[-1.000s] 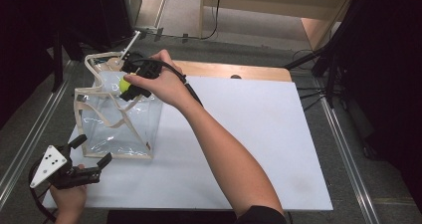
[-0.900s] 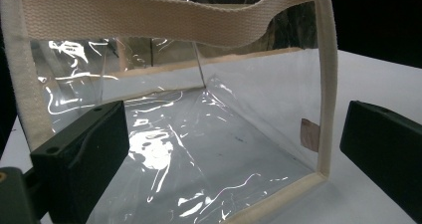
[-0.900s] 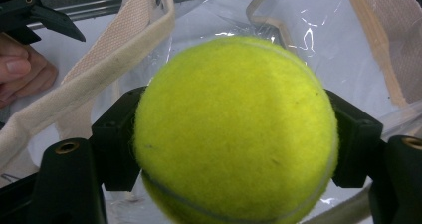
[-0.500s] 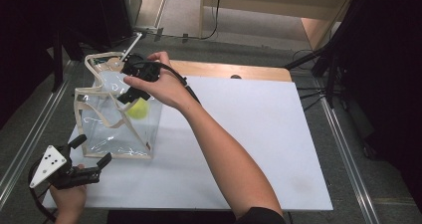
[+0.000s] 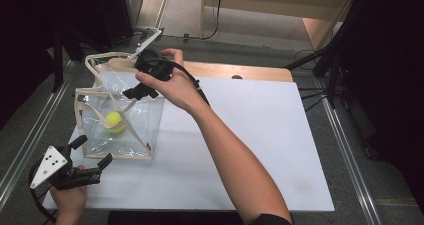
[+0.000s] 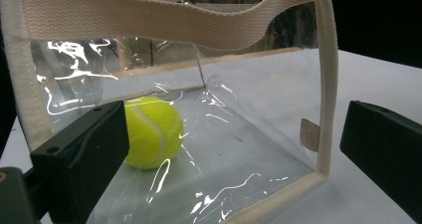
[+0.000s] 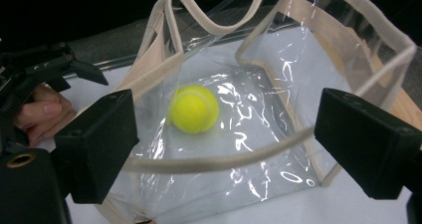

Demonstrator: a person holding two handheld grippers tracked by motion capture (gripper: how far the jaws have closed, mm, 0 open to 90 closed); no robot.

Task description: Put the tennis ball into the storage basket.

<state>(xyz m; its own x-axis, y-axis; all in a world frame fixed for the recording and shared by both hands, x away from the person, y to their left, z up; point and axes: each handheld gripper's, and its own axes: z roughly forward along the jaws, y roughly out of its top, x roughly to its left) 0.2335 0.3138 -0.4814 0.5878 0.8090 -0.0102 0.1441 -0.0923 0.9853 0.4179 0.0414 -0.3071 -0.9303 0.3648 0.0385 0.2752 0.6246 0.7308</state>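
Observation:
A clear plastic tote bag (image 5: 131, 135) with beige webbing trim stands open on the left of the white table (image 5: 260, 135). A yellow tennis ball (image 5: 114, 121) lies on its bottom. My right gripper (image 5: 141, 75) hovers over the bag's mouth, jaws open and empty. In the right gripper view the ball (image 7: 194, 108) sits below and between the spread jaws, under a handle strap (image 7: 219, 159). My left gripper (image 5: 92, 151) rests open at the bag's near left corner. Its view looks through the bag wall (image 6: 259, 119) at the ball (image 6: 152, 132).
A wooden strip (image 5: 250, 72) runs along the table's far edge. Metal rails (image 5: 30, 135) flank the table on the grey floor, with cables (image 5: 310, 92) at the back right. The right gripper's cable (image 5: 192, 82) trails along the forearm.
The ball left my right gripper and dropped to the bag's bottom. The right gripper opened and drew back and up slightly. The left gripper stayed put.

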